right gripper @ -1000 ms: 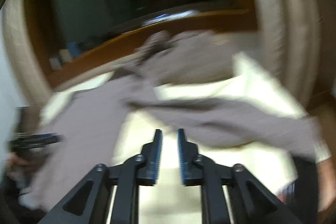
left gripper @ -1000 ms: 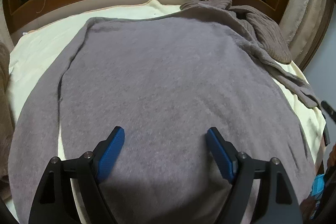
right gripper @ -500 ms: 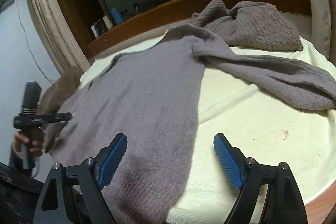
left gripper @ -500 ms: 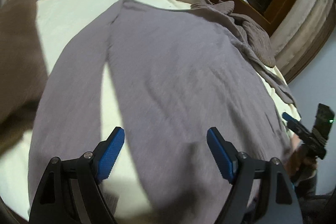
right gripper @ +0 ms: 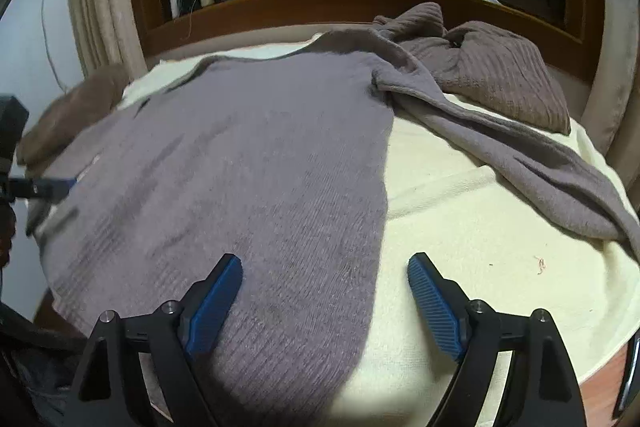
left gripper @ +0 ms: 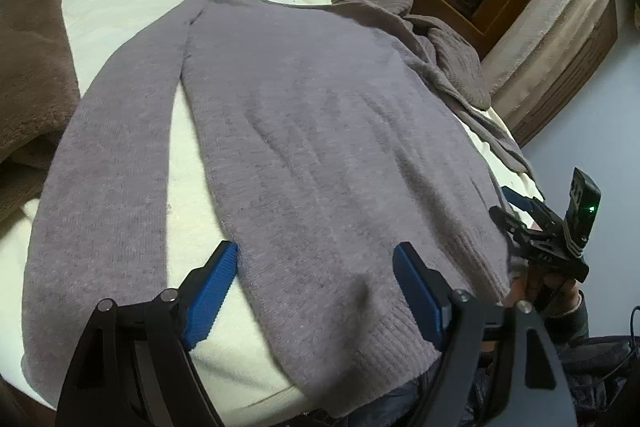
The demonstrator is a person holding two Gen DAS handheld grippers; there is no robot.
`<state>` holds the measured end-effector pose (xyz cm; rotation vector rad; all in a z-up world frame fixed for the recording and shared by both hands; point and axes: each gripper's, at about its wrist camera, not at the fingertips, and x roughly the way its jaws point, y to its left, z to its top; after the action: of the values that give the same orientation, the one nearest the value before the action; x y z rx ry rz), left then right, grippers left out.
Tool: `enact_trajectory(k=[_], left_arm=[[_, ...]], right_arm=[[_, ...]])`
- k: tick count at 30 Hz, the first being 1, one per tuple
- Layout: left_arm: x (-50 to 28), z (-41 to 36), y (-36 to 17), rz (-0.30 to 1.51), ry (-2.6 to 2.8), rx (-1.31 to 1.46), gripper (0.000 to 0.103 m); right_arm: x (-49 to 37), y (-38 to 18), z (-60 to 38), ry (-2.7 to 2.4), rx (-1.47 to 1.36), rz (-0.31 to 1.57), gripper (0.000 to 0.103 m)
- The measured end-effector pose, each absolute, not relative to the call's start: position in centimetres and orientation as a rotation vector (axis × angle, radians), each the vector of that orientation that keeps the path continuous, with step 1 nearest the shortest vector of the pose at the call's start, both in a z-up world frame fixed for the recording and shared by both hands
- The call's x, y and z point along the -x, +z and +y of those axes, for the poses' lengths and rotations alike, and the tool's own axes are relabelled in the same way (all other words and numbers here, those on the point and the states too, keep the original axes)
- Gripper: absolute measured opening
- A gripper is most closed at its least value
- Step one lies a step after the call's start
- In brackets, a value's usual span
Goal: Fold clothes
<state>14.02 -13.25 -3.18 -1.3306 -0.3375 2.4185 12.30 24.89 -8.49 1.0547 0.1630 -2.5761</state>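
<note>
2 grippers, jaws wide, above sweater

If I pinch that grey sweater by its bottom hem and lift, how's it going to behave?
The grey sweater would probably flop and drape; its sleeve already lies crumpled. The fuzzy knit should grip the ribbed pads rather than slip. It may drag on the cream blanket beneath.

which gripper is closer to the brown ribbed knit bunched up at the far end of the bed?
Right. The right gripper sits at the sweater's right hem corner, same side as the ribbed knit. The left gripper is at the opposite corner.
</note>
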Motion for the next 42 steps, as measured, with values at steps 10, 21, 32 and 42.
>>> enact_trajectory(k=[10, 21, 32, 42], left_arm=[[-13.9, -15.1, -3.6, -0.385, 2.486, 1.386, 0.016], [-14.4, -15.1, -3.6, -0.321, 2.578, 1.401, 0.004], [-15.3, -19.8, -2.3, -0.031, 2.808, 1.487, 0.0], [-15.6, -16.9, -0.6, -0.145, 2.648, 1.317, 0.005]], right_arm=[[-13.0, -8.9, 24.1, -2.559, -1.032, 0.2, 0.102], [-14.9, -7.9, 22.9, -2.582, -0.989, 0.251, 0.02], [-15.9, -6.1, 25.6, -2.669, -1.007, 0.279, 0.015], [-15.8, -5.4, 24.4, -2.583, -0.945, 0.214, 0.021]])
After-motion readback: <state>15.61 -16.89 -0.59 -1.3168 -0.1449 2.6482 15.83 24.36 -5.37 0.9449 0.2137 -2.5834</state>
